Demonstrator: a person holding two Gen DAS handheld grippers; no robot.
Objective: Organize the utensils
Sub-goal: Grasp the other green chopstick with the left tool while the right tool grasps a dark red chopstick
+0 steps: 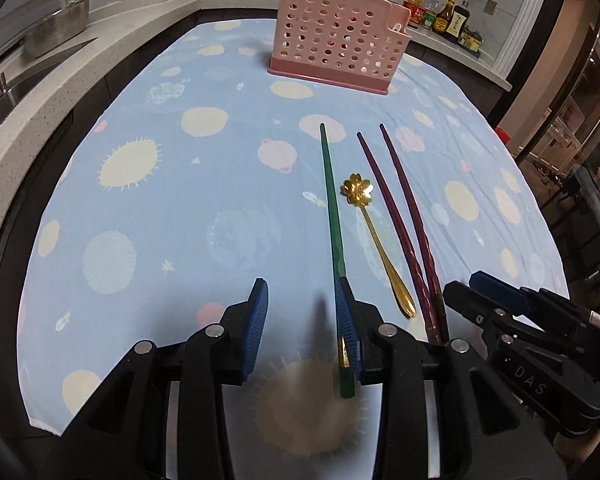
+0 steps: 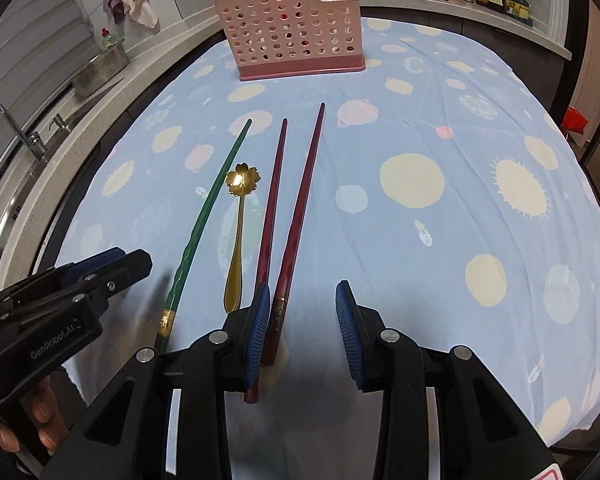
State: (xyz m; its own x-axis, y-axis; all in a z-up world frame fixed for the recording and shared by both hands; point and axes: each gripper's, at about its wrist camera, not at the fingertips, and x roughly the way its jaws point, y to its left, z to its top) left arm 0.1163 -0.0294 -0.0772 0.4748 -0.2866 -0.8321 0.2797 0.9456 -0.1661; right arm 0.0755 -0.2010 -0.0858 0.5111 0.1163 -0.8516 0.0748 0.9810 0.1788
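Observation:
Green chopsticks [image 1: 332, 216] [image 2: 204, 220] lie tight together on the blue cloth, and their thick gold-banded end sits between my left gripper's [image 1: 302, 320] jaws. That gripper is open, with the sticks against its right pad [image 1: 346, 312]. To their right lie a gold flower spoon [image 1: 376, 240] [image 2: 238, 236] and two dark red chopsticks [image 1: 404, 232] [image 2: 296, 208]. My right gripper [image 2: 303, 328] is open low over the red pair's thick ends. One red stick lies inside the jaws by the left pad [image 2: 258, 328]. A pink perforated holder [image 1: 336, 44] [image 2: 296, 28] stands upright at the cloth's far end.
Each gripper shows in the other's view: the right gripper [image 1: 466, 286] beside the red sticks, the left gripper [image 2: 132, 258] beside the green ones, with a hand [image 2: 28, 420] on it. A sink counter [image 1: 40, 92] runs along the left. Sauce bottles [image 1: 452, 16] and pans stand behind the holder.

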